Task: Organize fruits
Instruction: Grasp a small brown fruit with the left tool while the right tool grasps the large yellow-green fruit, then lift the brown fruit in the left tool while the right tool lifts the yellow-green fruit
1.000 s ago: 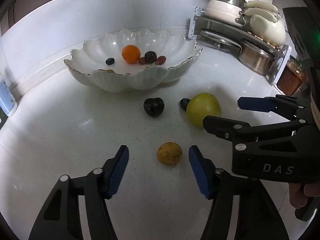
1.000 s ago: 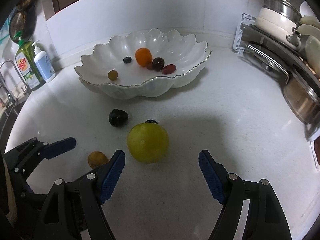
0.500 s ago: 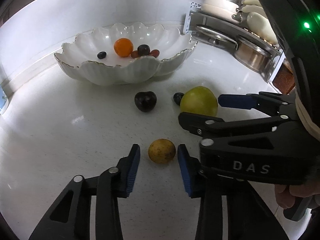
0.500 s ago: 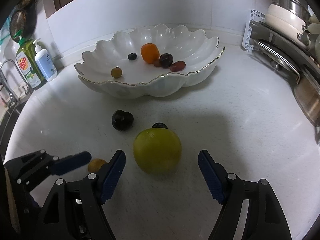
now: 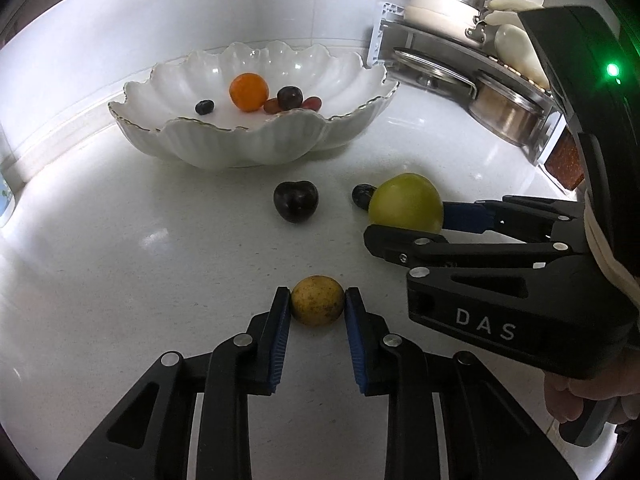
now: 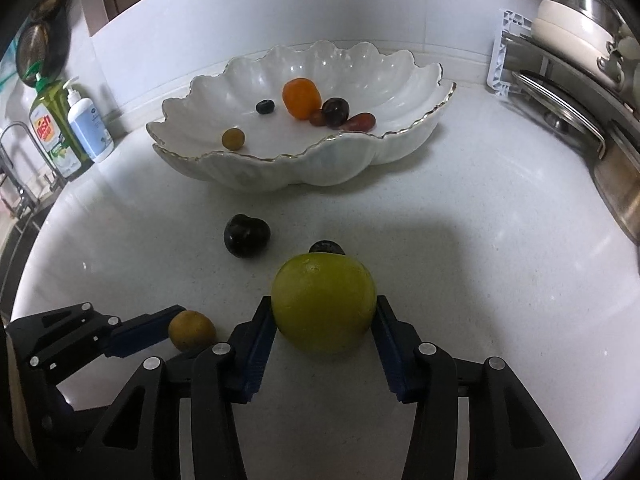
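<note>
On the white counter, my left gripper [image 5: 317, 297] is closing, and its blue pads press both sides of a small yellow fruit [image 5: 317, 307]. To its right, my right gripper [image 6: 323, 309] is closing too, its pads against a big green fruit [image 6: 323, 300] that rests on the counter. A dark plum [image 5: 296, 201] and a small dark berry [image 5: 361, 195] lie loose just beyond. Farther back stands a white scalloped bowl [image 5: 256, 144] holding an orange [image 5: 249, 92] and several small dark and red fruits.
A metal rack [image 5: 480, 80] with pots and lids fills the back right corner. Two soap bottles [image 6: 68, 128] and a tap [image 6: 12, 176] stand at the left by the sink. A person's hand [image 5: 580, 400] holds the right gripper.
Both grippers have closed from wide open: the left onto the small yellow fruit, the right onto the green fruit. Neither fruit has left the counter.
</note>
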Demonstrator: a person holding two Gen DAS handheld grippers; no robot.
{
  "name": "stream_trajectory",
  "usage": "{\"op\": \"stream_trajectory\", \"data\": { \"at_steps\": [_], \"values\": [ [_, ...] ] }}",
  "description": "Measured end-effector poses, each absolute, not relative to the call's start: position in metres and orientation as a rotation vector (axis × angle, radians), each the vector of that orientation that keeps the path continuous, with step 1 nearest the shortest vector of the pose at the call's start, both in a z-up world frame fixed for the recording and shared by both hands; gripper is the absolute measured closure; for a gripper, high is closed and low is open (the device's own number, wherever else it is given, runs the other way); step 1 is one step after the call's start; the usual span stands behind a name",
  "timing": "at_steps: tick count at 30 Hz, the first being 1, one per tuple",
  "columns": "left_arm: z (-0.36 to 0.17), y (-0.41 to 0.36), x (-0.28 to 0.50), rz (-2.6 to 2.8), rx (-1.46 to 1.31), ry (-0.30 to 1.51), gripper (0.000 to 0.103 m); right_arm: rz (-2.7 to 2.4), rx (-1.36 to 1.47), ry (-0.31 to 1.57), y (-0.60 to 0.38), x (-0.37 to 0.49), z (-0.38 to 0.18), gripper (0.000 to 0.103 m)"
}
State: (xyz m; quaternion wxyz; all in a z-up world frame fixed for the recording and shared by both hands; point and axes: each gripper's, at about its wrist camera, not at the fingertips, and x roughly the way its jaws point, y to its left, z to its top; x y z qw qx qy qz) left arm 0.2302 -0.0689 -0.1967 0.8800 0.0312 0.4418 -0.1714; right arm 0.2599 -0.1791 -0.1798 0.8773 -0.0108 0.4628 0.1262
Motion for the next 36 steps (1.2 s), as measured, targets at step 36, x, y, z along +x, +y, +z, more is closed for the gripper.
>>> {"op": "stream_trajectory", "data": {
  "at_steps": [36],
  "values": [
    [-0.135, -0.005, 0.222, -0.412, 0.063, 0.863, 0.076, 0.054, 0.094, 0.886, -0.143, 0.210, -0.120, 0.054]
  ]
}}
